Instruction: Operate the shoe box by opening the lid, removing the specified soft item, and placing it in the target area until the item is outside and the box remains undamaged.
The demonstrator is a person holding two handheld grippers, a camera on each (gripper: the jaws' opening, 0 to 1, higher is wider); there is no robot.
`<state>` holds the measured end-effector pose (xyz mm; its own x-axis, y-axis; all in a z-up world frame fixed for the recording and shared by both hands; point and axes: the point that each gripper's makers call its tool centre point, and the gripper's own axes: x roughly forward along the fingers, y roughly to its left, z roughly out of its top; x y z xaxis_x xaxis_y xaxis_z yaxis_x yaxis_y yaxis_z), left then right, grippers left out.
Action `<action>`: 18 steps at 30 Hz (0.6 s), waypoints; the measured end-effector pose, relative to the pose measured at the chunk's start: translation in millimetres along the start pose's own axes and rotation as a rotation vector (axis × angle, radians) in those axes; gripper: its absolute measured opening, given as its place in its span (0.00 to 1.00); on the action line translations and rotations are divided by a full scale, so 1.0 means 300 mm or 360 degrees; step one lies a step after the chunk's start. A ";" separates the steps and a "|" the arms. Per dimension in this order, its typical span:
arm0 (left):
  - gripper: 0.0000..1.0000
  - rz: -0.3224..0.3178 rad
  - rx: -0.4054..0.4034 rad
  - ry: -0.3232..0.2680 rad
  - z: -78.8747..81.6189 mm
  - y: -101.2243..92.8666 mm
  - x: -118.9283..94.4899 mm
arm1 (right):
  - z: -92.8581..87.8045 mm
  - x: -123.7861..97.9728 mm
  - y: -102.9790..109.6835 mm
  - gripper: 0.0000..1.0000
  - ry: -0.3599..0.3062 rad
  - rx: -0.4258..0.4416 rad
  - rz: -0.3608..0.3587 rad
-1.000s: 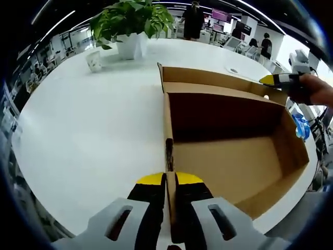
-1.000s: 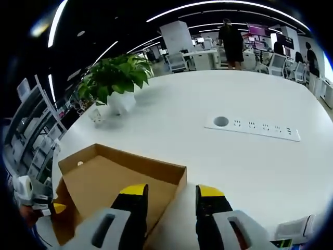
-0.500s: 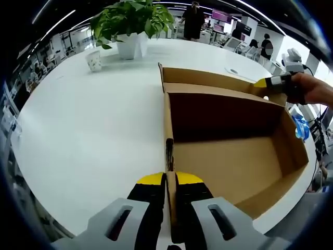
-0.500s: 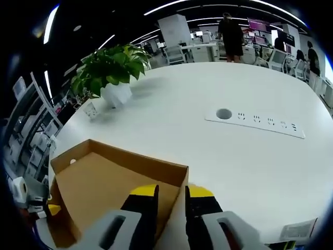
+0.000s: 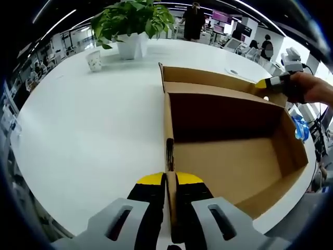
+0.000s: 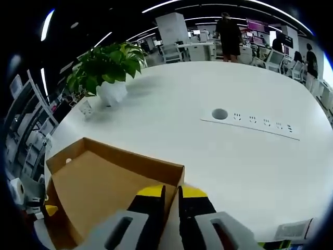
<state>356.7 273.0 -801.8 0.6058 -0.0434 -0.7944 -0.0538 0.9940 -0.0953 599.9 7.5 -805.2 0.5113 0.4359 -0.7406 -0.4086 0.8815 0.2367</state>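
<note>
Status: box (image 5: pixel 229 151) is open, lid (image 6: pixel 99 182) folded back flat past the far wall. My left gripper (image 5: pixel 170 183) is clamped tight on the near side wall of the box, wall edge running straight ahead from between the jaws. My right gripper (image 6: pixel 170 194) is nearly closed on the lid's corner edge, cardboard sitting between the jaws; looks pinched, only a sliver of gap.

Lid step looks done. What's left: pull the soft item and set it down outside. Problem: from the left gripper view the inside of the box ahead and right of my jaws shows bare cardboard floor, far end in deep shadow. I can't see any soft item in there, so either it's hidden in the dark corner or I can't tell where it is.

Box is plain brown corrugated, walls straight, no visible tears or crushing at either grip point.

Box sits on a white table (image 5: pixel 83 130); a potted plant (image 5: pixel 132 23) and small cup (image 5: pixel 94 60) well ahead-left of the left gripper, a power strip (image 6: pixel 250 122) ahead-right of the right one.
</note>
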 end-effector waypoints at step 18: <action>0.04 0.0000 -0.0016 0.0000 -0.004 0.000 0.006 | 0.063 -0.127 0.037 0.00 -0.0100 -0.0050 -0.0031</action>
<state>356.8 272.7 -804.1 0.6057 -0.0434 -0.7945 -0.0616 0.9930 -0.1012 590.2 4.2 -762.4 0.5655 0.4302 -0.7037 -0.4213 0.8841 0.2020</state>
